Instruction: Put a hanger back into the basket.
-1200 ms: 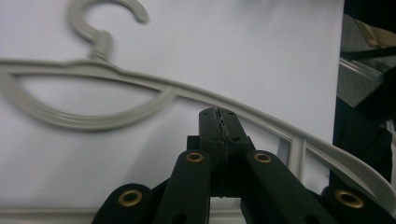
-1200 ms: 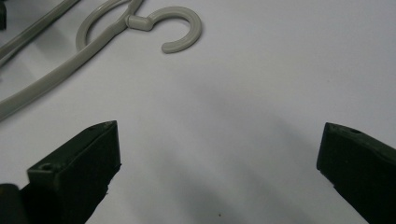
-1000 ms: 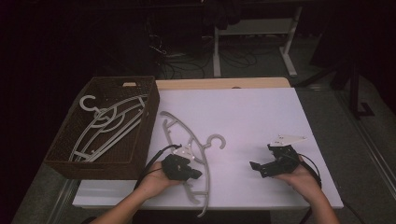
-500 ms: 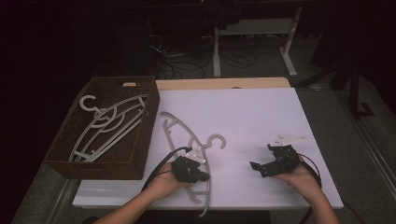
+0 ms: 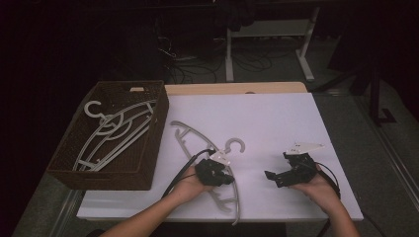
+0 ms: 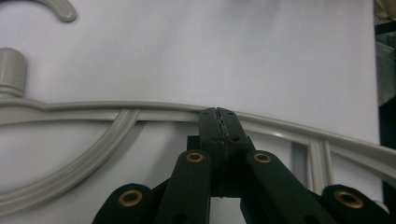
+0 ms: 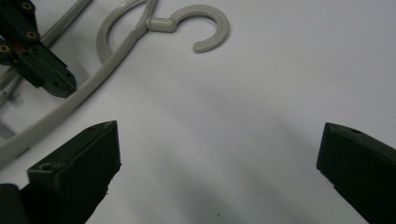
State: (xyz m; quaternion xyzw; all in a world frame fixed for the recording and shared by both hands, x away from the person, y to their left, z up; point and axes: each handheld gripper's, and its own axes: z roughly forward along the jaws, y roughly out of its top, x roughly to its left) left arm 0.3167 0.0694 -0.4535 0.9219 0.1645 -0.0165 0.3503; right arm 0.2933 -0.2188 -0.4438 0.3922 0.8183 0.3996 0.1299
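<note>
1. Dark room, desk legs and cables lying on the floor far back. The white table [image 5: 276, 118] is sitting lit in the middle, matte and smooth, with a bare wood strip showing along its far edge.
2. Left: a dark woven basket [image 5: 148, 163] is resting on the table's left edge, rectangular with a rough weave. It is holding other grey hangers [image 5: 111, 136], stacked loosely with hooks pointing to the far left.
3. Centre: one grey plastic hanger [image 5: 185, 136] is lying flat on the table just right of the basket. It is a thin, curved moulded bar with a ribbed lower section and an open round hook, glossy and rigid.
4. The left gripper [image 5: 228, 180] is sitting on the hanger's near arm. In the left gripper view its black jaws are pressed together, tips right at the bar [image 6: 140, 112]; I am reading that as pinching the hanger, though how much bar sits between the pads is hard to see.
5. Right: the right gripper [image 5: 269, 175] is hovering over bare table, near the hook but apart from it. Its jaws are spread wide and holding nothing; the hook [image 7: 205, 25] is showing beyond them.
6. Step in hand, my read: securing the grasp before moving the hanger to the basket.
7. Next move is calling for a level lift and a leftward carry, clearing the basket's rim. The long arm may swing, since the grip looks off-centre.
</note>
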